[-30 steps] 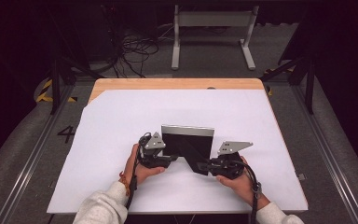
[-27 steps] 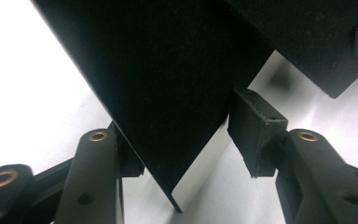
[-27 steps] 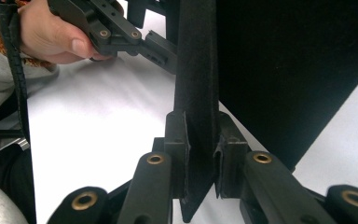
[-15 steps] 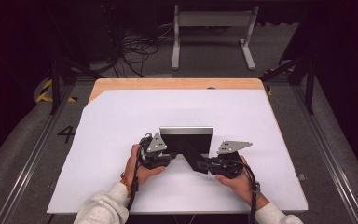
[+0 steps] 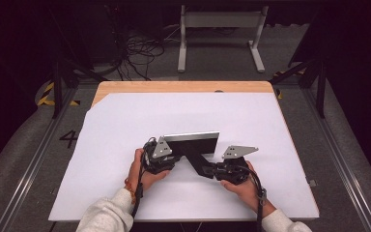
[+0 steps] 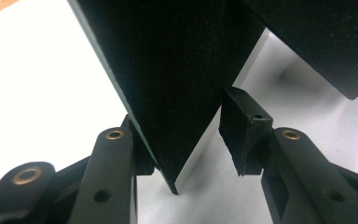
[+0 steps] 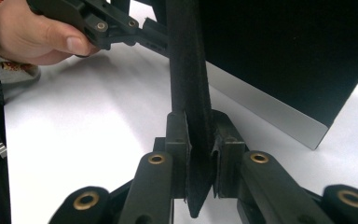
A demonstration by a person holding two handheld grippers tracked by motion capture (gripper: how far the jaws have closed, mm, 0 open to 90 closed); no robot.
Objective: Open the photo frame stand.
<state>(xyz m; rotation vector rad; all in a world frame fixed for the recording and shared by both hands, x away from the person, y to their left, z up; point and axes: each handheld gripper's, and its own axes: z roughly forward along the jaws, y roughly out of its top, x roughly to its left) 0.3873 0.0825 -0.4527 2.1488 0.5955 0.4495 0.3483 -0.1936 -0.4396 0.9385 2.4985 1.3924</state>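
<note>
The right gripper (image 7: 199, 154) has its jaws clamped on the black stand leg (image 7: 189, 84), steadying the picture frame (image 5: 192, 143) upright. The left gripper (image 6: 186, 154) has its jaws apart, just closing around the frame's corner, 1 pad untouching. White bench (image 5: 125, 121) lies open all around.

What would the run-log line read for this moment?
scene: black photo frame upright on white table | right claw: clamps its stand flap | left claw: closing around frame corner, one pad apart
</note>
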